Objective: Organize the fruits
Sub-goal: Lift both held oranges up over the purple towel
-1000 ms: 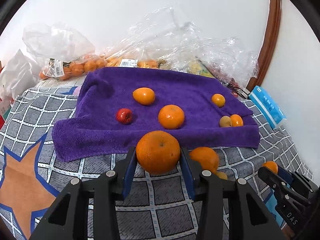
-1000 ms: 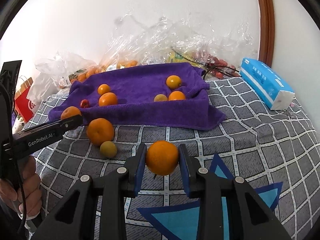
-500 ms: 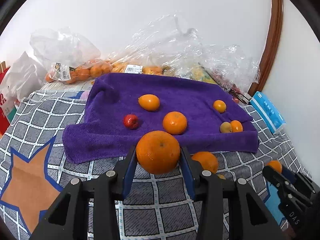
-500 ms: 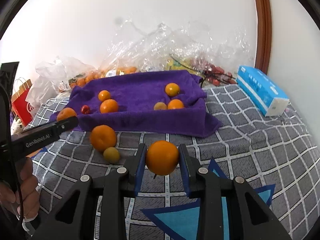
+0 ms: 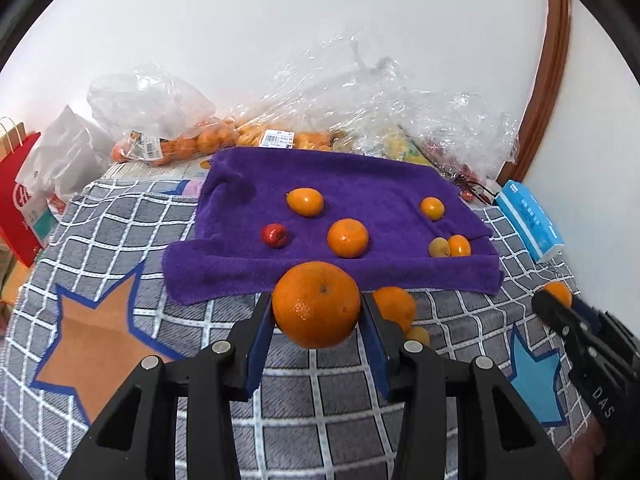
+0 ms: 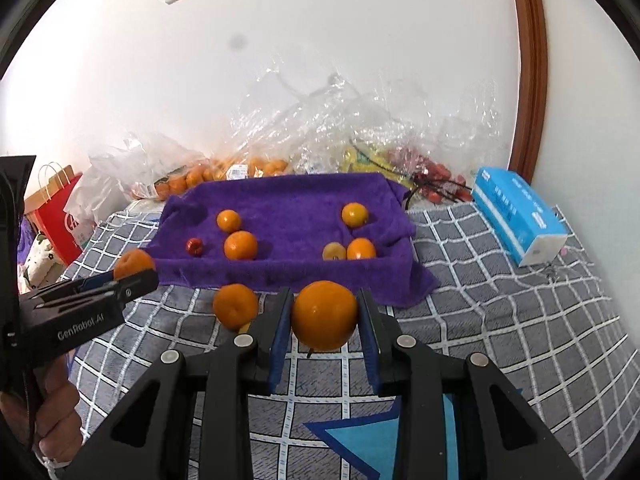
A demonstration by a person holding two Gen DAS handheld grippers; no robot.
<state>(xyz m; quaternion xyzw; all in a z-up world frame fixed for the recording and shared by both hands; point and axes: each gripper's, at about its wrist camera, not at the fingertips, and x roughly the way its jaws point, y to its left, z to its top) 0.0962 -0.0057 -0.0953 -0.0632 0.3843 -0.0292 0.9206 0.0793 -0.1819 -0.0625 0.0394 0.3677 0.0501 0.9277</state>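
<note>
Left gripper (image 5: 317, 312): it is closed on the large orange (image 5: 317, 305); the blue pads press the two sides of the fruit at its widest part.
Right gripper (image 6: 324, 318): it is closed on the smaller orange (image 6: 324, 316), held in the same way, with a short stalk hanging below the fruit.
Purple towel (image 5: 360, 184): it lies ahead of both grippers, beyond the fruit they carry, spread over the checked cover (image 5: 120, 208).
Fruit on the towel: two oranges, a small red fruit (image 5: 274, 235) and three small ones near the right edge lie ahead of the left gripper, apart from each other.
Loose fruit: one orange (image 6: 235, 306) and a small yellowish fruit lie on the cover just in front of the towel, between the two grippers.
How an orange handles: it seems moderately heavy and firm, but the peel gives a little under pressure; too hard a squeeze may bruise it.
Slip risk: the peel is smooth and round, so the fruit can roll out if the pads sit above or below the middle.
Where to take hold: across the widest part, with one pad on each side, as both grippers do now.
Setting down: the towel is soft and probably stops rolling; a low release ahead of the gripper, in a free place, looks safest.
</note>
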